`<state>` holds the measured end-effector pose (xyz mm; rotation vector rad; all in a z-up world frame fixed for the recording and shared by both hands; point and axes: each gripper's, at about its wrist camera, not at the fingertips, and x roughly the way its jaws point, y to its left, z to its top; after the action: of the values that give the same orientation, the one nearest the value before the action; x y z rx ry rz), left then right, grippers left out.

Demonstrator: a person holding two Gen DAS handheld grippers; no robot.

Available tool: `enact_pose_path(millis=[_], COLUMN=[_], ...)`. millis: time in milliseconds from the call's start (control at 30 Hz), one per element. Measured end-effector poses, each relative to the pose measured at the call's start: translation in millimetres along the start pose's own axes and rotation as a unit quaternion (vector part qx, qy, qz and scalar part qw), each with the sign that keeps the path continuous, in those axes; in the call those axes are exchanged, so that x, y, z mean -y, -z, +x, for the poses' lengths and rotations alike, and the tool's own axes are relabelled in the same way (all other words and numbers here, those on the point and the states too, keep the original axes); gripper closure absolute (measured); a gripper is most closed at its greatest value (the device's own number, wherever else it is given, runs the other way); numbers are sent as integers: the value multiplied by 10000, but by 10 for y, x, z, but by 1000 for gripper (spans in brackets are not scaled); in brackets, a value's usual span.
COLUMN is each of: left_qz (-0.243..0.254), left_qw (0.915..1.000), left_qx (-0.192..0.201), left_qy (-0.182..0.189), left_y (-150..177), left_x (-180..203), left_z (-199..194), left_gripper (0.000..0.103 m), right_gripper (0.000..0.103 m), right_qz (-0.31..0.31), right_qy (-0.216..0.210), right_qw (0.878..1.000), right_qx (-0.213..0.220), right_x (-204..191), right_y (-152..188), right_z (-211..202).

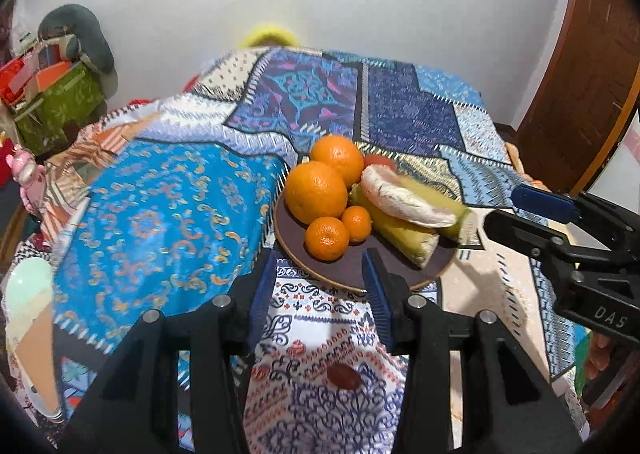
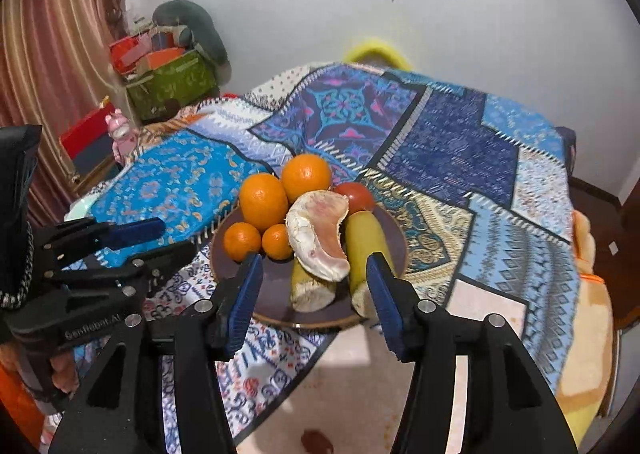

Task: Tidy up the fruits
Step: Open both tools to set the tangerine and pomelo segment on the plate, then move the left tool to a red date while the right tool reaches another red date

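A brown plate point(image 1: 352, 274) point(image 2: 276, 294) on the patterned cloth holds two big oranges point(image 1: 316, 191) point(image 2: 264, 201), two small mandarins point(image 1: 327, 238) point(image 2: 241, 241), a peeled pomelo wedge point(image 1: 404, 197) point(image 2: 320, 234), two yellow-green cut pieces point(image 1: 404, 238) point(image 2: 366, 238) and a red tomato point(image 2: 356, 193) at the back. My left gripper point(image 1: 320, 294) is open and empty at the plate's near rim. My right gripper point(image 2: 316, 294) is open and empty, its fingers either side of the cut pieces' near ends. Each gripper also shows in the other's view point(image 1: 516, 209) point(image 2: 152, 238).
A small brown fruit point(image 1: 344, 376) point(image 2: 318, 442) lies on the cloth near me. A green box point(image 2: 172, 85) with clutter stands at the far left by the curtain. A pink toy point(image 2: 120, 133) sits beside the table. A wooden door point(image 1: 580, 73) is at the right.
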<state>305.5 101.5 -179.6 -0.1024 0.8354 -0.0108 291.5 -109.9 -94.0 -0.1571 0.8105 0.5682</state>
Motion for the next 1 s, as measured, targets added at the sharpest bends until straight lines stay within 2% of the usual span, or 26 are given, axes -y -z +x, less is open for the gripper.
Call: enact_pose_path(millis=[267, 500, 733, 1000], left_qz=[75, 136, 254, 277], left_qw=[9996, 9996, 9996, 9991], left_qx=[260, 220, 96, -327], left_qy=[-74, -95, -65, -18], left_y=[97, 269, 455, 705], left_x=[31, 68, 117, 105], left_z=[-496, -714, -736, -469], left_gripper=[56, 52, 51, 51], right_gripper=[49, 47, 47, 47], right_qz=[101, 167, 227, 355], right_qy=[146, 342, 451, 343], right_qw=[9996, 9993, 9982, 9963], right_qx=[202, 55, -315, -708], right_x=[-17, 7, 11, 8], right_y=[143, 376, 675, 956], right_z=[-438, -615, -591, -354])
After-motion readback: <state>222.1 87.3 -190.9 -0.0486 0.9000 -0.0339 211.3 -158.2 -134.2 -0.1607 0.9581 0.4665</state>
